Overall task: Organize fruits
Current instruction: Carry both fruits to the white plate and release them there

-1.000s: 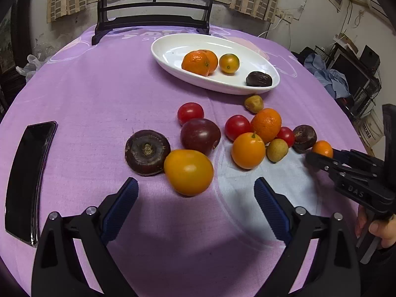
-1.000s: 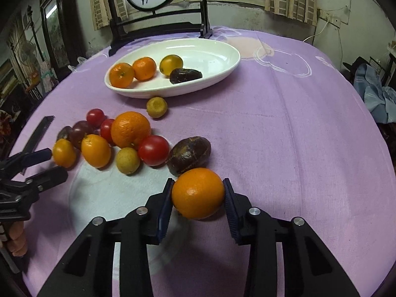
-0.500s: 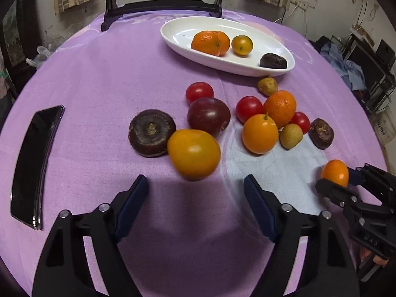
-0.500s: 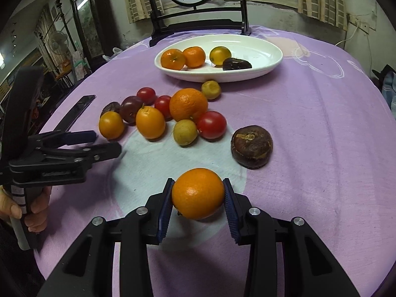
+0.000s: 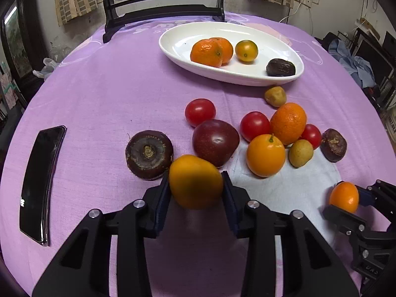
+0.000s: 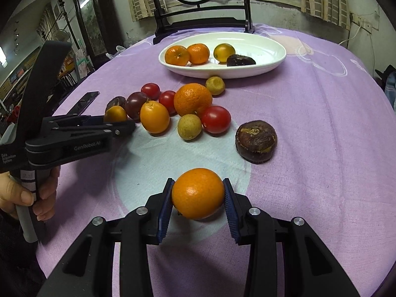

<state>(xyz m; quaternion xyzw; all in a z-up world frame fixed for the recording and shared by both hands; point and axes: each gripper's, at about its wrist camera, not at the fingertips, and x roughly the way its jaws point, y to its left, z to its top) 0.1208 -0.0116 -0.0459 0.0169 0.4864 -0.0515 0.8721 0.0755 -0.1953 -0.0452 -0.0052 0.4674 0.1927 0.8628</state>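
Note:
My left gripper [image 5: 196, 186] is shut on a yellow-orange fruit [image 5: 195, 182], right next to a dark brown round fruit [image 5: 149, 154] and a dark red plum [image 5: 215, 142]. My right gripper [image 6: 198, 198] is shut on a small orange [image 6: 198, 193] just above the cloth; it also shows in the left wrist view [image 5: 344, 196]. A white oval dish [image 6: 267, 57] at the far side holds two mandarins [image 6: 187, 54], a yellow fruit [image 6: 224, 52] and a dark fruit [image 6: 240, 60]. Several loose tomatoes, oranges and small fruits [image 6: 193, 99] lie in between.
A black phone [image 5: 40, 183] lies at the left on the purple tablecloth [image 6: 321, 123]. A dark brown fruit [image 6: 256, 141] sits alone right of the cluster. A black wooden stand [image 6: 203, 22] rises behind the dish. The left gripper's body [image 6: 66, 138] crosses the right wrist view.
My left gripper has moved forward and closed on the yellow-orange fruit. My right gripper still holds the small orange and has drawn back from the fruit cluster.

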